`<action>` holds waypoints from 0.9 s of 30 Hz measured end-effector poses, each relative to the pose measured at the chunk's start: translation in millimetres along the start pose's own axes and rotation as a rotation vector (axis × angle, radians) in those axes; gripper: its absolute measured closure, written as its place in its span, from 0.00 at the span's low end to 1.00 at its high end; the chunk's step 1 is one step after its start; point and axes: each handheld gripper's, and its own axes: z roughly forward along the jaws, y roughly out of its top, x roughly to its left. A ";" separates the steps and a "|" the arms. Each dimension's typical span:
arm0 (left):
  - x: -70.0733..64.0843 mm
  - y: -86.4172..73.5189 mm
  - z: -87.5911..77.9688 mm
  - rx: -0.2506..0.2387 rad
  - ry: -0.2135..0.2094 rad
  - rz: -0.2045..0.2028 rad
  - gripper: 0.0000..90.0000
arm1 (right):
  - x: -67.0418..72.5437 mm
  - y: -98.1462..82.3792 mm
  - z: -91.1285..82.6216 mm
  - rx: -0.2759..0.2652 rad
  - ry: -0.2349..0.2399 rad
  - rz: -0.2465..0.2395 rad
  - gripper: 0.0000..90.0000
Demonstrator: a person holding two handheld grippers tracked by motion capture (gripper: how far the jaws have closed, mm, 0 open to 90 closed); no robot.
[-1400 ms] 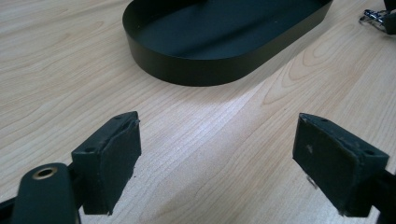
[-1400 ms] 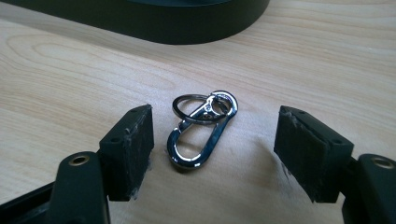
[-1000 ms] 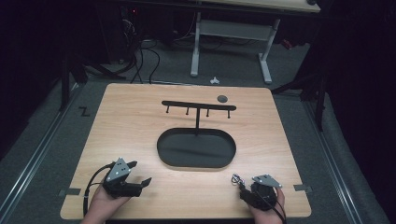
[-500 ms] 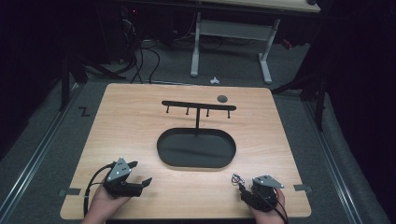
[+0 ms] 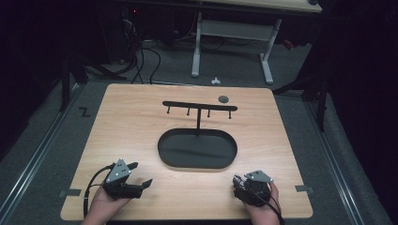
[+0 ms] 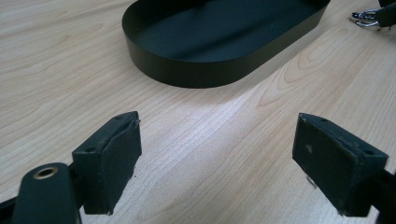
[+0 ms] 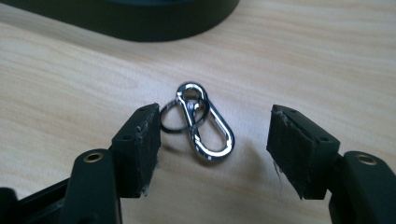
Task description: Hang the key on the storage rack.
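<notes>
From above, my right hand-held gripper [image 5: 237,182] sits just right of the black tray [image 5: 164,151], jaws just opening. Right gripper view: carabiner clip [image 7: 205,123] lies ungrasped between them. Left hand-held gripper [image 6: 217,158] spread, empty. Pickup remains.

We see our right gripper [image 7: 212,154] with jaws just opening wider, pads clear of the silver carabiner clip [image 7: 205,122] and its dark ring [image 7: 169,125] lying on the wooden table [image 7: 303,56] between them; the black tray [image 7: 154,21] sits beyond.
</notes>
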 end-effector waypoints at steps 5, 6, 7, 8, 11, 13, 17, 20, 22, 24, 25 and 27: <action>1.8 0.0 0.5 -0.004 0.000 -0.007 0.18 | 3.3 10.5 4.3 -0.009 -0.001 -0.012 0.40; 2.0 0.1 0.6 -0.001 -0.001 -0.007 0.18 | 3.9 13.9 6.6 -0.007 -0.003 -0.016 0.40; 2.0 0.0 0.7 -0.001 -0.001 -0.007 0.18 | 4.0 16.0 8.0 -0.005 -0.003 -0.021 0.40; 1.9 0.0 0.4 -0.002 0.000 -0.006 0.18 | 3.1 19.7 10.4 -0.002 -0.009 -0.026 0.41; 2.0 0.1 -0.4 -0.007 0.000 -0.009 0.18 | -0.8 29.2 11.9 0.007 -0.002 -0.009 0.41; 2.0 0.1 -0.2 -0.007 -0.002 -0.008 0.18 | -3.1 33.1 6.7 -0.004 0.005 -0.011 0.43; 2.1 0.1 0.9 -0.004 -0.003 -0.007 0.18 | -8.1 32.6 -5.5 0.012 0.025 -0.022 0.47; 1.3 0.2 1.0 -0.002 -0.004 -0.005 0.18 | -11.9 25.5 -14.6 0.033 0.024 -0.023 0.48; 0.8 0.4 1.1 -0.002 -0.003 -0.004 0.18 | -14.7 17.6 -18.4 0.049 0.024 -0.013 0.48; 0.7 0.6 1.6 -0.001 -0.004 -0.003 0.18 | -15.7 8.1 -19.0 0.066 0.029 0.005 0.47; 0.5 0.7 1.9 0.002 -0.004 -0.001 0.18 | -15.6 4.6 -18.4 0.071 0.035 0.006 0.46; -0.5 0.9 3.0 0.004 -0.005 0.001 0.19 | -13.8 -2.9 -15.6 0.088 0.051 0.031 0.42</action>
